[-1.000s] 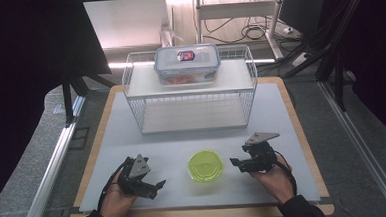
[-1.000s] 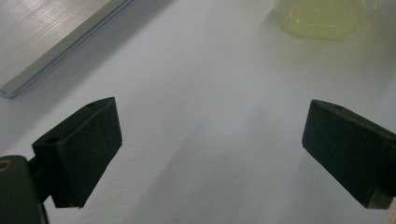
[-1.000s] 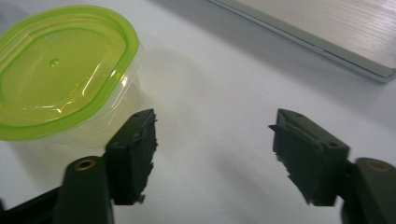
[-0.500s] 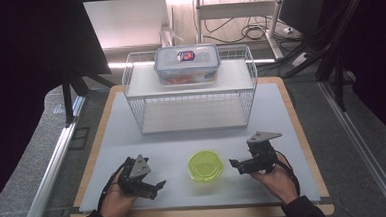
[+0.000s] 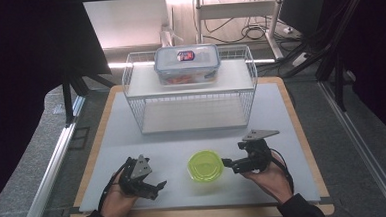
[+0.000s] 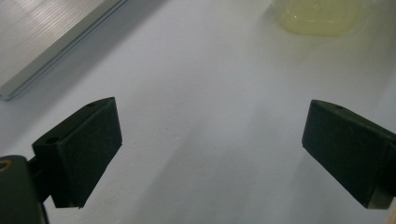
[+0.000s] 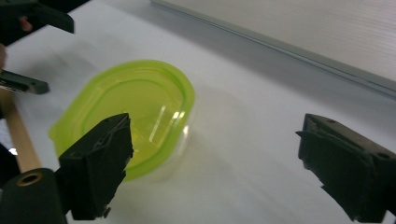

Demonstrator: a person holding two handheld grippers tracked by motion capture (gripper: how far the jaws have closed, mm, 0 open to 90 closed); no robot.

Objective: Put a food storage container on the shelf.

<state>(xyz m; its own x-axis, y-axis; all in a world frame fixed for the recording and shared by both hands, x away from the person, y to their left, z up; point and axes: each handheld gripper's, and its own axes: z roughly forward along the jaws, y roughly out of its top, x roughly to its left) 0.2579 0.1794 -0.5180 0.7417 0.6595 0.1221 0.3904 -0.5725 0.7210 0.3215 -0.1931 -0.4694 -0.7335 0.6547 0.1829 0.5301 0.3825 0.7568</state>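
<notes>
A small round container with a lime-green lid (image 5: 204, 166) sits on the white mat near the front edge, between the two hands. My right gripper (image 5: 228, 165) is just right of it, pointing at it. In the right gripper view the container (image 7: 140, 107) lies beyond the left jaw, and my right gripper (image 7: 215, 140) is open. Its jaws have just been closing a little, with only mat between them. My left gripper (image 5: 157, 188) rests at the front left, apart from the container. In the left gripper view my left gripper (image 6: 210, 121) is wide open over bare mat.
A white wire rack (image 5: 190, 96) stands at the back of the mat (image 5: 276, 114). On its upper shelf is a clear lidded box (image 5: 187, 63) with red contents. A wooden board (image 5: 302, 133) frames the mat. Metal rails run along both sides.
The right gripper has shifted very slightly beside the green-lidded container. The left hand and the container have stayed where they were.
</notes>
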